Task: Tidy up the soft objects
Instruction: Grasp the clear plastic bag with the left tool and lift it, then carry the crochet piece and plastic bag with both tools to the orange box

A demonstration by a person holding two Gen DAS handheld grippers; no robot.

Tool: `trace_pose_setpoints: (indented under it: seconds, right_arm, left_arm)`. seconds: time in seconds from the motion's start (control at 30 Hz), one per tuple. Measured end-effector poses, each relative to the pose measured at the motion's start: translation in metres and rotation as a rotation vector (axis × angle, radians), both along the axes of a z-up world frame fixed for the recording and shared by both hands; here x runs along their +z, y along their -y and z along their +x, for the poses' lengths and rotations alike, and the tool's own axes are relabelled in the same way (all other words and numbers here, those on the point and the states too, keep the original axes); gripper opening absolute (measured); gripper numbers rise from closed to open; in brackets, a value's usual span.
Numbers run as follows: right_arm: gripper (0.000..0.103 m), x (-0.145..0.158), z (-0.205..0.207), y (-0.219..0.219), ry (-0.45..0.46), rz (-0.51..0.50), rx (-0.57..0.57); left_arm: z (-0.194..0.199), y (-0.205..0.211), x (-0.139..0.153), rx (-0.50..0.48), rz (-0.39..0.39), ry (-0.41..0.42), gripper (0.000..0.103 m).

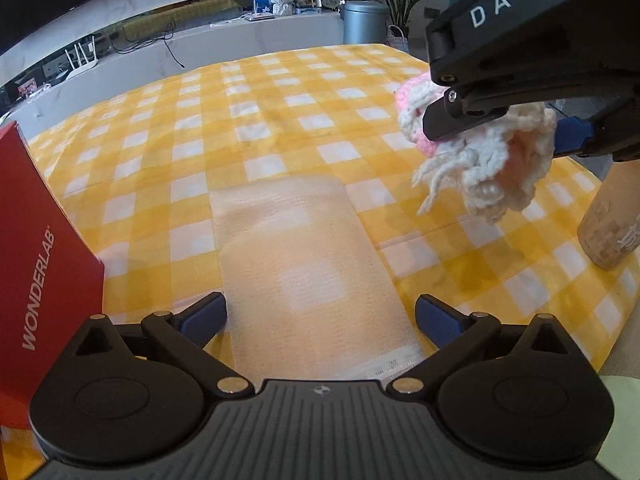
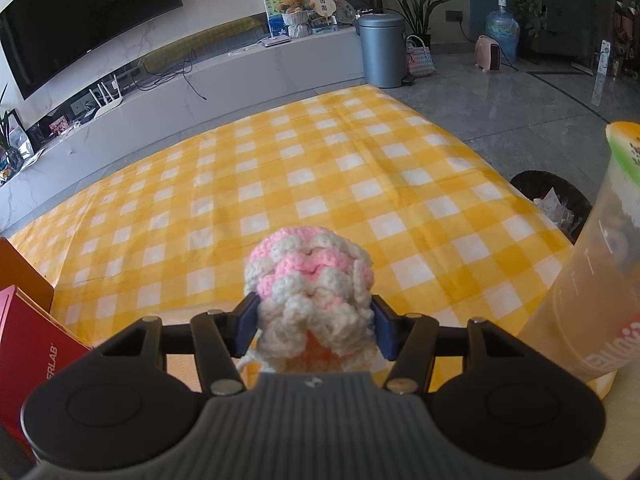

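crocheted piece (image 2: 310,300) clamped between right fingers (image 2: 246,326), above tablecloth (image 2: 280,168)

The crochet piece (image 2: 310,280) is chunky pink and cream yarn, all bumpy and fuzzy with loose strands. The tablecloth (image 2: 320,184) looks like soft matt yellow-and-white checked cloth, a bit creased. Lying on it is a sheer mesh cloth (image 1: 300,264), gauzy with a fine weave. The red box (image 1: 36,248) at the left edge is smooth card with a slight sheen. Both gripper bodies are matt black plastic with ribbed tops, blue pads (image 2: 246,322) and shiny metal pins. The bottle (image 2: 592,296) at the right edge looks like frosted plastic.
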State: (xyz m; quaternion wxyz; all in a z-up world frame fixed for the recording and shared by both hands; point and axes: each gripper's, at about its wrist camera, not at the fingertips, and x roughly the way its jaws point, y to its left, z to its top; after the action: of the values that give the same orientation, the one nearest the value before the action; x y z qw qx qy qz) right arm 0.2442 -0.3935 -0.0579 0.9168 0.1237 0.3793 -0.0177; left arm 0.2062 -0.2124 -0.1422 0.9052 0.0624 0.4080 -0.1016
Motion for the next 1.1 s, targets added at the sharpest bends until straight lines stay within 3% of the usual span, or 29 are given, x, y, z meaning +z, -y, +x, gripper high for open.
trace_pose_setpoints:
  seconds: [0.13, 0.2, 0.3, 0.37, 0.43, 0.7, 1.1]
  right_arm:
    - [0.057, 0.000, 0.000, 0.000, -0.002, -0.003, 0.004]
    - [0.058, -0.001, 0.000, 0.000, -0.002, -0.001, 0.004]
    - [0.058, -0.004, 0.002, 0.003, -0.007, 0.014, 0.003]
    - [0.058, -0.007, 0.004, 0.006, -0.019, 0.017, -0.010]
    - [0.058, -0.008, 0.004, 0.005, -0.027, 0.003, -0.016]
    - [0.058, -0.008, 0.004, 0.002, -0.024, -0.007, 0.001]
    - [0.057, -0.009, 0.003, -0.004, -0.022, -0.021, 0.027]
  left_arm:
    - [-0.001, -0.005, 0.001, 0.019, -0.015, 0.000, 0.103]
    - [-0.001, -0.007, 0.005, 0.056, -0.015, 0.013, 0.094]
    - [0.001, -0.009, 0.015, 0.089, -0.017, 0.020, 0.065]
    - [0.004, -0.011, 0.018, 0.092, -0.010, 0.021, 0.031]
    - [0.005, -0.010, 0.018, 0.086, 0.019, 0.028, 0.008]
    - [-0.009, -0.005, 0.023, 0.031, 0.056, 0.108, 0.004]
    - [-0.025, -0.021, 0.083, -0.037, -0.069, 0.217, 0.004]
